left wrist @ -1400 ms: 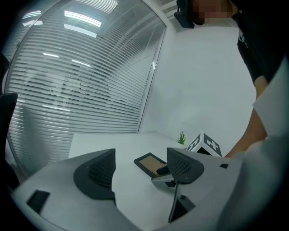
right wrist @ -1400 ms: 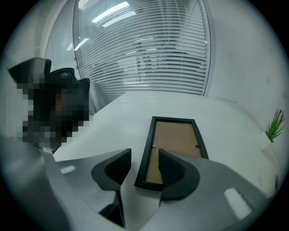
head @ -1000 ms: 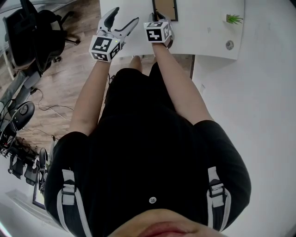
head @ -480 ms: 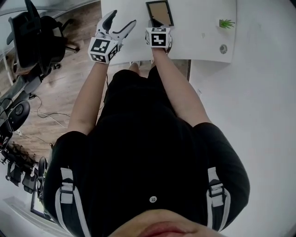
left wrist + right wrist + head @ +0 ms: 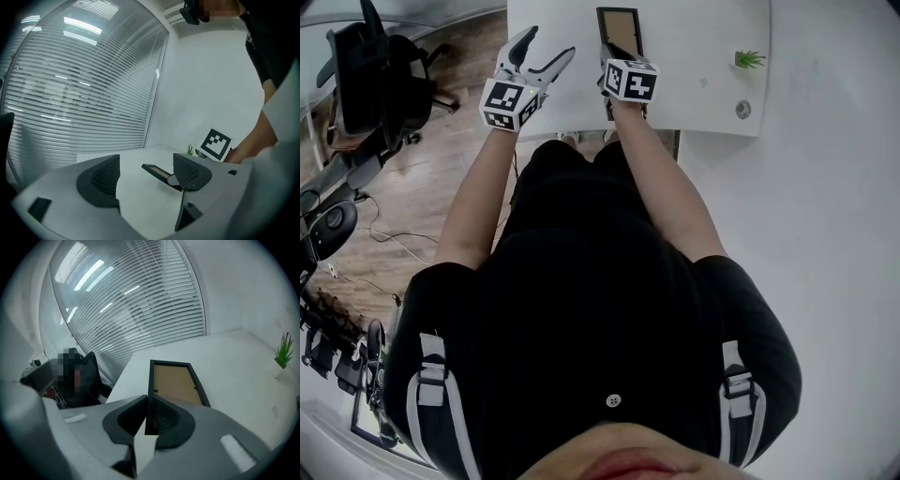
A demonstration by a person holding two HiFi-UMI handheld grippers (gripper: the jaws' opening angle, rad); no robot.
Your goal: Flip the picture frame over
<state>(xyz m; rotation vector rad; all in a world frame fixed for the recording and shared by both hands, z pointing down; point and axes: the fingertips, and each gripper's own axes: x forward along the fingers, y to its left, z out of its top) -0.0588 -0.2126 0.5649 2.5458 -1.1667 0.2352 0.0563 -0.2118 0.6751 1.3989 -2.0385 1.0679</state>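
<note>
The picture frame (image 5: 620,31) has a black border and shows its brown backing (image 5: 174,383). It lies lengthwise on the white table (image 5: 703,37), with its near end lifted off the surface and the far end down. My right gripper (image 5: 615,58) has just been closing and is shut on the frame's near edge, the black border pinched between the pads (image 5: 146,411). My left gripper (image 5: 540,49) hovers open to the left of the frame, above the table's left edge, with nothing held. In the left gripper view the tilted frame (image 5: 158,172) shows beyond the open jaws (image 5: 146,174).
A small green plant (image 5: 749,59) and a round grey object (image 5: 742,110) sit on the table's right part. An office chair (image 5: 370,80) and cables stand on the wood floor at the left. Window blinds (image 5: 140,296) lie beyond the table's far edge.
My right gripper has risen and rolled while gripping the frame's near edge, tilting that end up off the table. The left gripper has risen slightly and stays open.
</note>
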